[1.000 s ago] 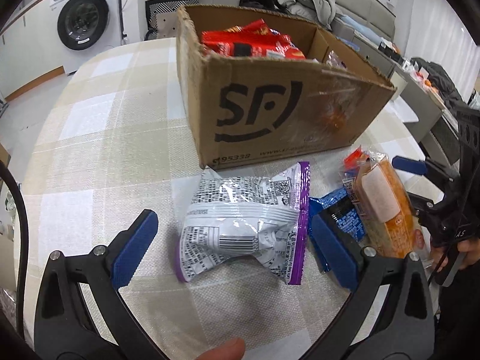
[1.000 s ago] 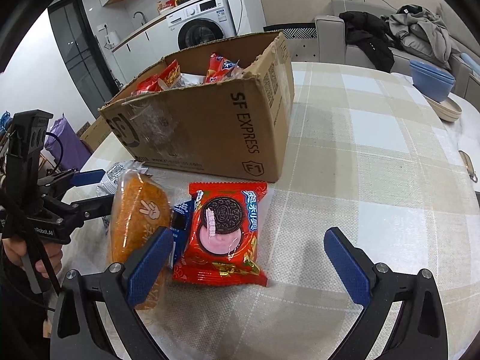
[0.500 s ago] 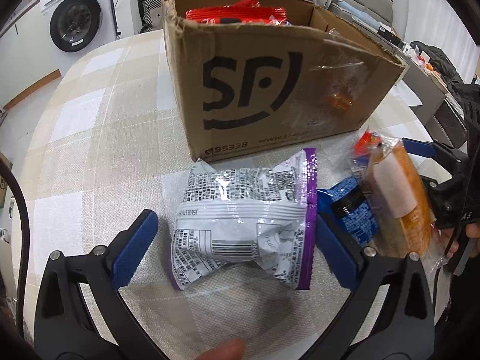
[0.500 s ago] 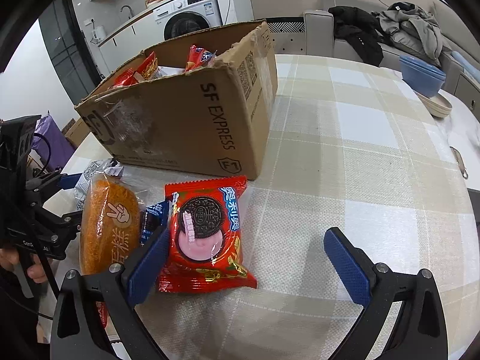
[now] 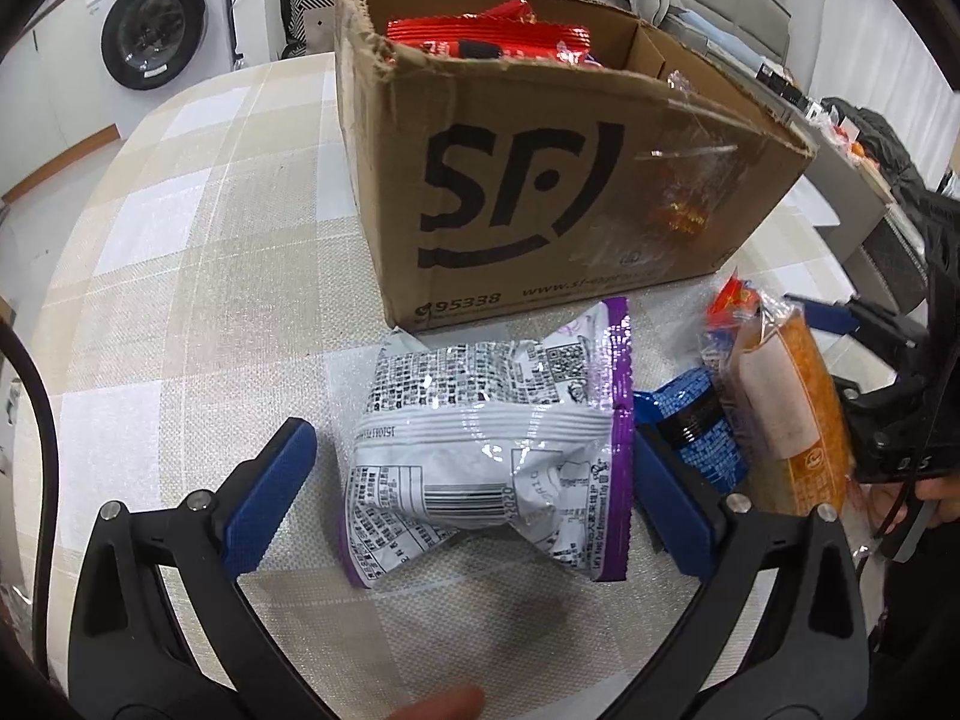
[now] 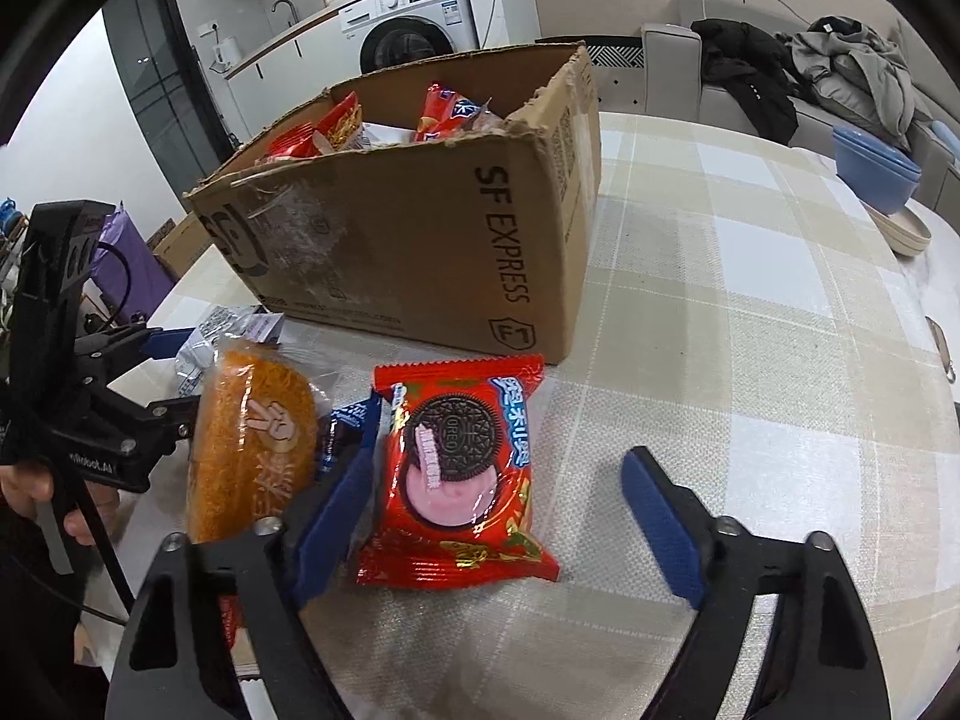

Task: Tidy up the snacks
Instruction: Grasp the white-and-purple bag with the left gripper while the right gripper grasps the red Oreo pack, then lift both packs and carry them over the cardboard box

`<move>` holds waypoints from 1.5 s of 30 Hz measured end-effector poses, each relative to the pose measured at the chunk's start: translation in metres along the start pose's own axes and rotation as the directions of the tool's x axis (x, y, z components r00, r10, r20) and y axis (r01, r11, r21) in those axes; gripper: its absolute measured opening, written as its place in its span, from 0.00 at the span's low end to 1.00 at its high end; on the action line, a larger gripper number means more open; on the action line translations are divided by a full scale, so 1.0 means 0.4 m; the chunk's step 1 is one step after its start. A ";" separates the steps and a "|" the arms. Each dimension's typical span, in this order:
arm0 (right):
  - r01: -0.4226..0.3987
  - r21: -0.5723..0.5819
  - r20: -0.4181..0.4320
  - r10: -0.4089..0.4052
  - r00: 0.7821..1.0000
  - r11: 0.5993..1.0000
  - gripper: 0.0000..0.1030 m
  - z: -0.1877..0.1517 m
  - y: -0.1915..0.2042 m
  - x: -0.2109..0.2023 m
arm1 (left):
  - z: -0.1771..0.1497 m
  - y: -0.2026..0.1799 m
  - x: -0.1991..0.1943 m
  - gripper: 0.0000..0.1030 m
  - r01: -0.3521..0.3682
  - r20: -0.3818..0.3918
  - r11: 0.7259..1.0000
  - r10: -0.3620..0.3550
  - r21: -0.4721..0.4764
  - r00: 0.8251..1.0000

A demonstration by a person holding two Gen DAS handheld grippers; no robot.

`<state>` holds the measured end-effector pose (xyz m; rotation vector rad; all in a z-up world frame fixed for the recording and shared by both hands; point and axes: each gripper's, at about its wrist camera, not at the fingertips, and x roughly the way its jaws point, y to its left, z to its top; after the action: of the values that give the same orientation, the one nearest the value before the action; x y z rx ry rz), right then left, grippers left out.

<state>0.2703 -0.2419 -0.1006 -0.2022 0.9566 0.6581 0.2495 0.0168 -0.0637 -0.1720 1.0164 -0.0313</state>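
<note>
An open SF cardboard box (image 5: 576,192) with red snack packs inside stands on the checked tablecloth; it also shows in the right wrist view (image 6: 420,240). My left gripper (image 5: 474,498) is open, its fingers either side of a white and purple snack bag (image 5: 492,450). My right gripper (image 6: 504,516) is open around a red Oreo pack (image 6: 456,474). An orange cake pack (image 6: 252,444) and a small blue pack (image 5: 696,420) lie between the two.
The orange cake pack also shows at the right in the left wrist view (image 5: 786,420). Blue bowls and a beige plate (image 6: 882,180) stand at the table's far right. A washing machine (image 5: 156,42) and a sofa with clothes stand beyond the table.
Both grippers have moved forward and down, so the white and purple bag and the Oreo pack now lie between their open fingers. Nothing has been gripped.
</note>
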 end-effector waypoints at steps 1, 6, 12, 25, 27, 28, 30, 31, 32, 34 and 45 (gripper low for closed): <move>-0.002 0.001 0.000 0.002 1.000 1.000 0.78 -0.001 0.000 0.000 | 0.005 0.004 0.000 0.95 0.006 0.004 1.000 -0.006 -0.006 1.000; -0.011 -0.006 0.004 0.011 1.000 1.000 0.63 -0.004 0.005 -0.001 | 0.017 0.032 -0.005 0.81 0.025 0.025 1.000 -0.024 -0.017 0.999; 0.001 -0.039 0.012 -0.001 1.000 0.999 0.44 -0.014 0.032 -0.004 | 0.006 0.047 -0.015 0.72 0.007 0.056 1.000 -0.006 -0.020 0.998; 0.015 -0.031 0.030 -0.014 0.999 0.999 0.44 -0.033 0.043 -0.033 | -0.061 0.047 -0.066 0.58 0.022 0.105 0.999 -0.018 -0.037 0.994; 0.017 -0.031 0.036 -0.016 0.999 0.999 0.44 -0.037 0.040 -0.042 | -0.060 0.049 -0.078 0.58 0.020 0.117 0.999 -0.015 -0.041 0.993; 0.018 -0.031 0.040 -0.017 0.999 0.999 0.44 -0.038 0.040 -0.048 | -0.062 0.050 -0.085 0.58 0.020 0.122 0.999 -0.014 -0.044 0.992; 0.020 -0.031 0.051 -0.019 0.998 0.999 0.44 -0.039 0.043 -0.060 | -0.070 0.045 -0.102 0.58 0.019 0.133 0.999 -0.012 -0.048 0.991; 0.021 -0.031 0.056 -0.019 0.998 0.999 0.44 -0.037 0.046 -0.064 | -0.078 0.039 -0.114 0.58 0.019 0.139 0.999 -0.012 -0.050 0.990; 0.022 -0.030 0.061 -0.021 0.998 0.999 0.44 -0.038 0.047 -0.070 | -0.081 0.037 -0.125 0.58 0.019 0.146 0.998 -0.011 -0.052 0.989; 0.025 -0.028 0.077 -0.022 0.997 0.999 0.44 -0.034 0.045 -0.084 | -0.088 0.032 -0.150 0.58 0.016 0.161 0.998 -0.008 -0.052 0.987; 0.036 -0.011 0.173 -0.033 0.984 0.999 0.44 -0.018 0.045 -0.173 | -0.098 0.005 -0.297 0.58 0.004 0.247 0.999 0.008 -0.046 0.969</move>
<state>0.2269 -0.2607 -0.0465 -0.1712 0.7805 0.6399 0.1535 0.0264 0.0160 -0.2114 0.7687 0.0155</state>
